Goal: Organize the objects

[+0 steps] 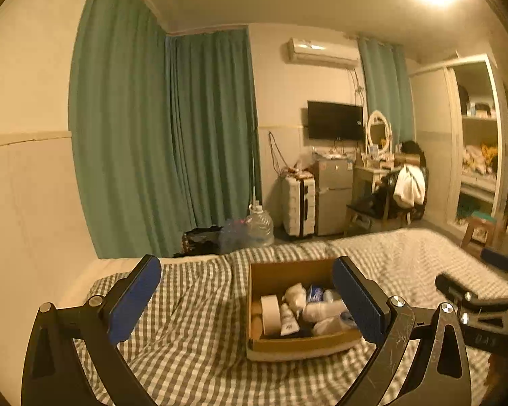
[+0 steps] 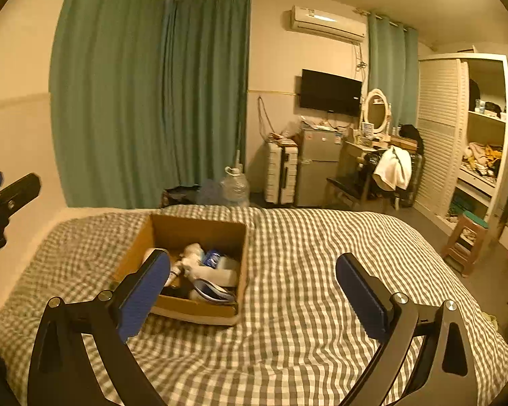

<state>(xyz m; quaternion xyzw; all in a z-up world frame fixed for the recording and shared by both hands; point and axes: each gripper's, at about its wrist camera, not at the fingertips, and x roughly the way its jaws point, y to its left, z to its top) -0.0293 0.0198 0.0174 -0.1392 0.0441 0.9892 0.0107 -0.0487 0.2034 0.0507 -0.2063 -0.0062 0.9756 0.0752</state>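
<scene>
Left gripper [image 1: 244, 299] with black metal arms, scuffed and scratched, silver round screws at the joints, ribbed blue pads [image 1: 135, 299] on its fingers, right gripper [image 2: 252, 299] of the same build, triangular cut-outs in the black arms, ribbed blue pads [image 2: 145, 296]

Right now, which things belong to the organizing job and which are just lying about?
Job: box, tape roll, tubes, bottles, left tool, right tool.

Lying about: water jug, suitcase, fridge, stool, chair.
</scene>
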